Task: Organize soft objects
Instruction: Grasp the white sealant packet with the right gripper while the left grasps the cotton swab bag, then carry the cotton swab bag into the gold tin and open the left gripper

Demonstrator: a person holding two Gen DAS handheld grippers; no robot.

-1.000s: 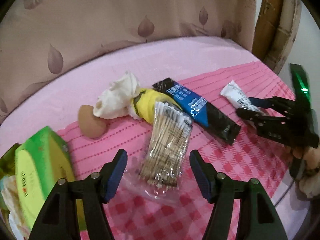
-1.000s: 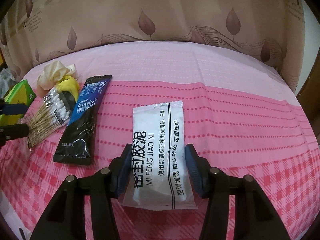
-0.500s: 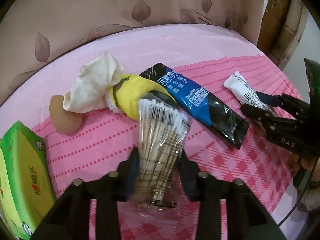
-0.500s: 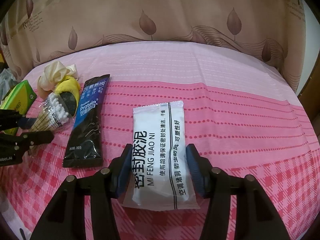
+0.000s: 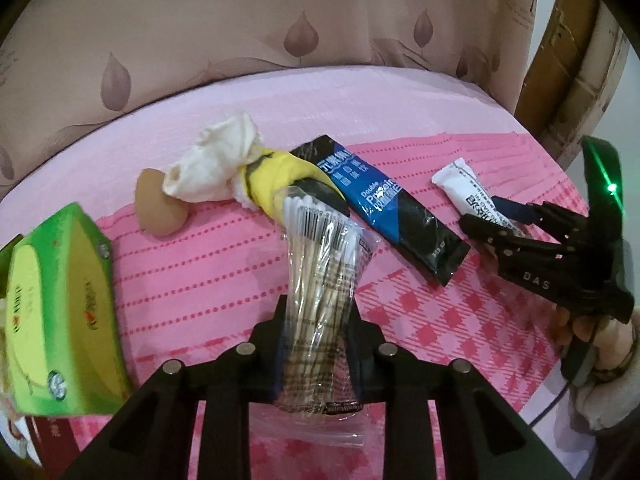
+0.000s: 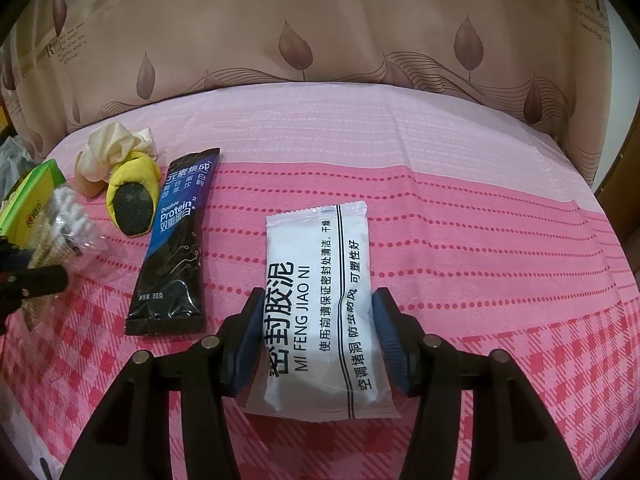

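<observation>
Cotton swabs in crinkled clear plastic were clamped by the left claw. Right claw straddled the smooth white pouch, pads apart.

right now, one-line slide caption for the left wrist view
Left tongs shut on the swab pack above the pink cloth, green box to the left.

A pink-clothed bed carries a white pouch, black sachet and green box.
</observation>
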